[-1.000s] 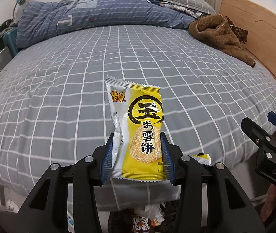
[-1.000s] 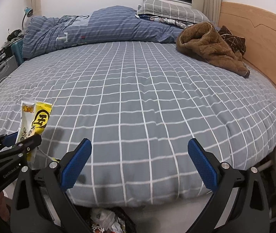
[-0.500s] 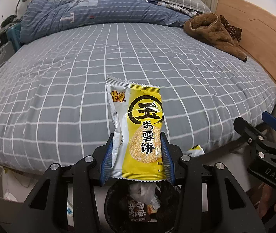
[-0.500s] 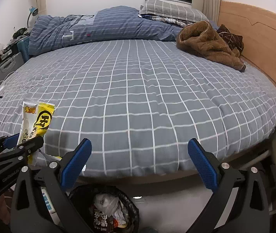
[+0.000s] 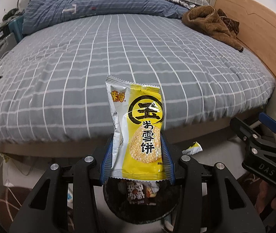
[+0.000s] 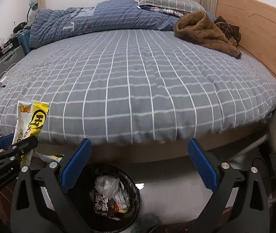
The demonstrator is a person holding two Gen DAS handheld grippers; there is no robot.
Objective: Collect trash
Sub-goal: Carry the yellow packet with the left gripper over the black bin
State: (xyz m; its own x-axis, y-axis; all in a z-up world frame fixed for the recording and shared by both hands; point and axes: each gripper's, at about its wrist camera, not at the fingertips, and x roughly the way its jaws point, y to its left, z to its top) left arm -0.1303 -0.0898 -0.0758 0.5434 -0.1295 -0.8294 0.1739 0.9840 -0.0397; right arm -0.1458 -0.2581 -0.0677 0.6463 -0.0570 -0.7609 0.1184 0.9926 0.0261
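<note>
Left gripper (image 5: 137,155): pads clamped on the lower half of the wrapper (image 5: 138,128), which stands upright between them, top edge free at 12 o'clock. Wrapper hangs over the bin (image 5: 141,200), bin mouth at 6 o'clock of it.

Handling, judged: wrapper is light, thin crinkled foil, soft and slick; it creases where pinched. A grip across the flat body is the sound one; the sealed ends would slip. Should fall slowly and may drift on release.

A torn scrap (image 5: 193,148) lies on the floor at 3 o'clock of the wrapper, near the bed (image 5: 79,68) edge; equally light, best pinched flat.

Right gripper (image 6: 139,164): pads wide apart, nothing between. Bin (image 6: 114,196) at 6 o'clock below it, partly full. Room: bed edge close at 12 o'clock, open floor beside the bin.
</note>
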